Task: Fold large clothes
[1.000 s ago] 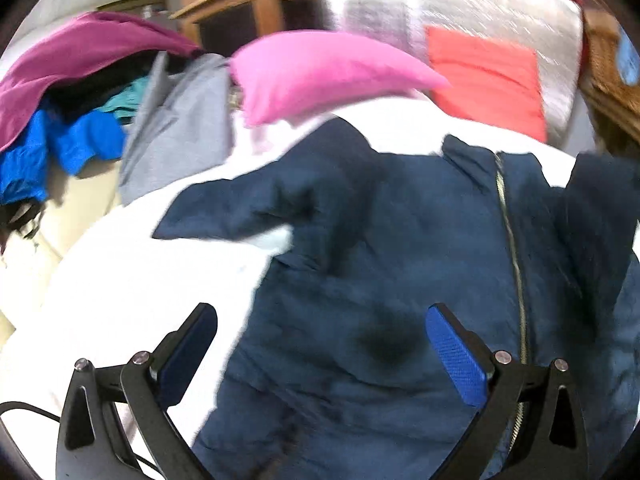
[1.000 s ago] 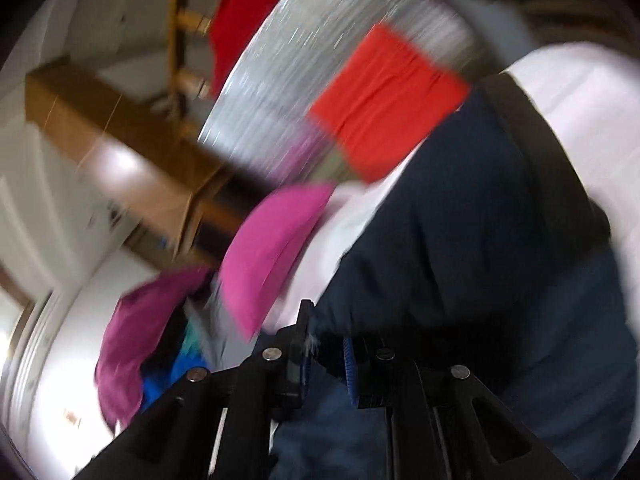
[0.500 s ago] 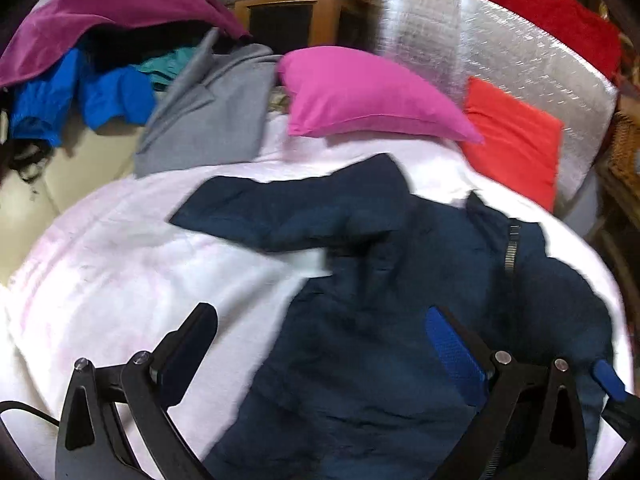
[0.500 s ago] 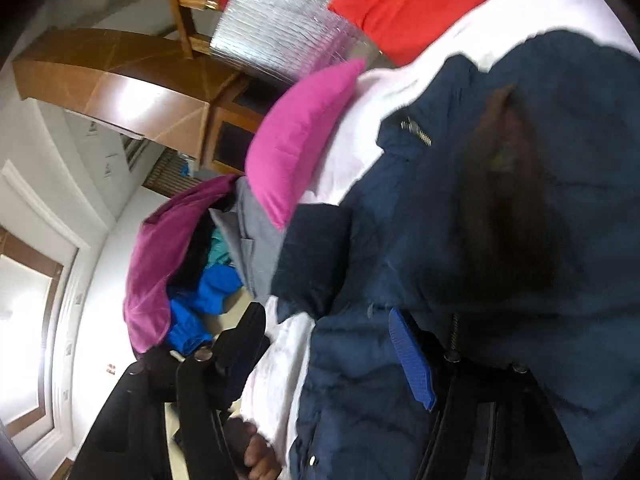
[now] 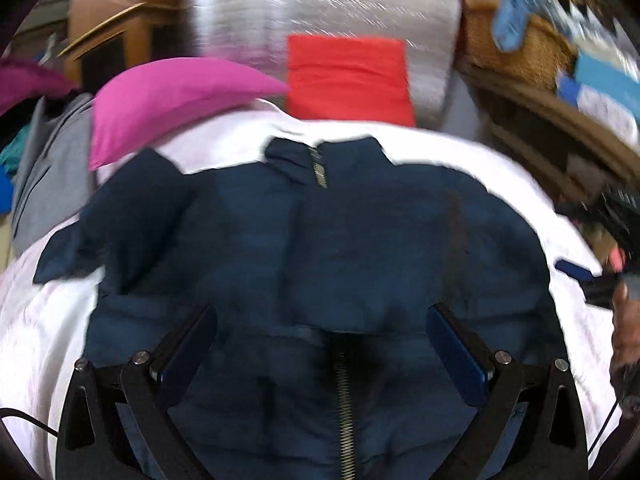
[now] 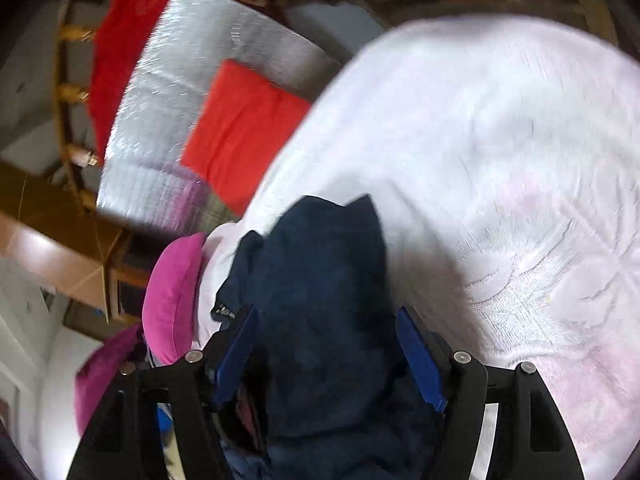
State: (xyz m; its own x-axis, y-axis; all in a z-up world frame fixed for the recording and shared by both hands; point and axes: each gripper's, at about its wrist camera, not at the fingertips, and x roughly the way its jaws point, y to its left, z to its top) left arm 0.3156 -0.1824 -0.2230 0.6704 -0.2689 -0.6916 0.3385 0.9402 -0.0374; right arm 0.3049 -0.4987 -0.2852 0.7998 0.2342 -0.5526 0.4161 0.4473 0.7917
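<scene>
A navy zip jacket [image 5: 312,248] lies spread front-up on a white bedspread [image 5: 44,320], collar at the far end, its left sleeve folded across at the left. My left gripper [image 5: 322,344] is open above the jacket's lower front, straddling the zipper [image 5: 344,400]. In the right wrist view the jacket [image 6: 320,280] lies between the open jaws of my right gripper [image 6: 326,344], with the white bedspread [image 6: 500,160] stretching to the right. The right gripper's blue tip [image 5: 574,268] shows at the jacket's right edge in the left wrist view.
A pink pillow [image 5: 168,96] and a red cushion [image 5: 348,80] lie past the collar, against a silver padded panel [image 5: 320,12]. A grey garment [image 5: 44,172] and other clothes pile at the left. Wicker baskets [image 5: 520,48] and shelves stand at the right.
My right gripper, shut on jacket cloth a second ago, has opened and now sits at the jacket's right side. The left gripper's view has swung to centre on the zipper.
</scene>
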